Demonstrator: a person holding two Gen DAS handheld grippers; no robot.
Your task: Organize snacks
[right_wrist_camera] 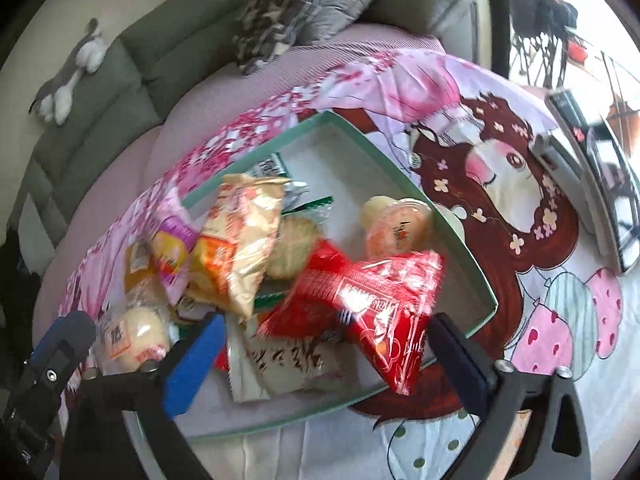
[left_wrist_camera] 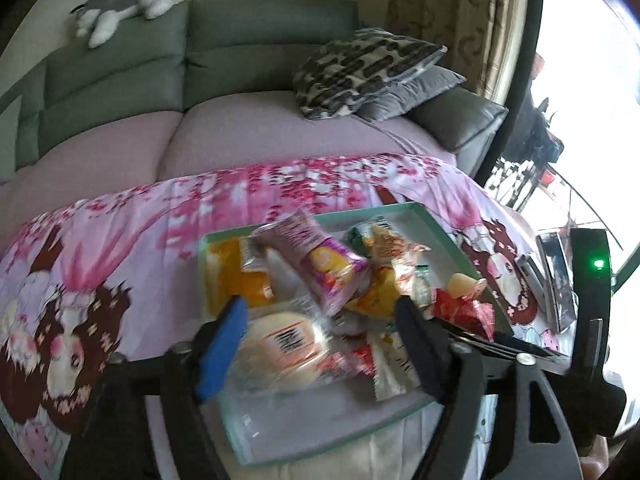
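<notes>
1. Left wrist view: left gripper [left_wrist_camera: 320,336] spread wide, holding nothing, poised over a clear-wrapped pale bun [left_wrist_camera: 280,344] at the near end of the green tray [left_wrist_camera: 440,236].
2. Right wrist view: right gripper [right_wrist_camera: 324,356] at full spread, empty, above a red crinkly packet [right_wrist_camera: 372,300] in the same tray.
3. Likely light, soft, slippery film; best pinched across the packet's middle, gently, to avoid crushing.
4. Tray resting on a pink printed bedspread [right_wrist_camera: 500,184].
</notes>
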